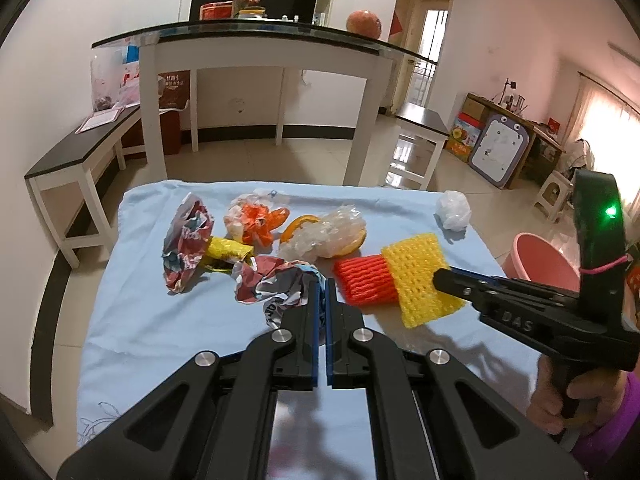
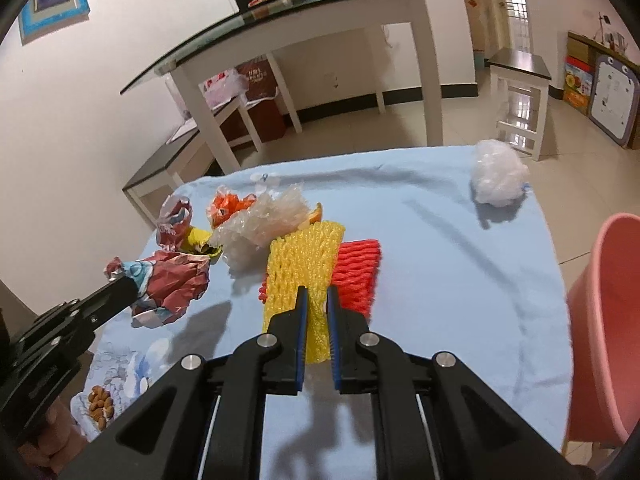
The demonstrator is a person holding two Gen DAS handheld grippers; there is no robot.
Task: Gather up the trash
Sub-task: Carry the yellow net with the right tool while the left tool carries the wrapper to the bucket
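Note:
Trash lies on a light blue cloth (image 1: 168, 320). My left gripper (image 1: 322, 284) is shut on a crumpled red and white paper wrapper (image 1: 276, 280), which the right wrist view (image 2: 172, 284) shows lifted off the cloth. My right gripper (image 2: 317, 294) is shut on a yellow foam net (image 2: 300, 268), also seen in the left wrist view (image 1: 420, 276), held above a red foam net (image 1: 364, 280). A second crumpled wrapper (image 1: 186, 236), a yellow wrapper (image 1: 228, 248), orange plastic (image 1: 260, 218), clear plastic (image 1: 324, 232) and a white plastic ball (image 1: 452, 210) lie farther back.
A pink bucket (image 2: 604, 320) stands on the floor to the right of the cloth. A glass-topped white table (image 1: 256, 40), a low bench (image 1: 80, 156) and a stool (image 1: 420, 120) stand beyond. A nut packet (image 2: 100, 404) lies at the cloth's near left.

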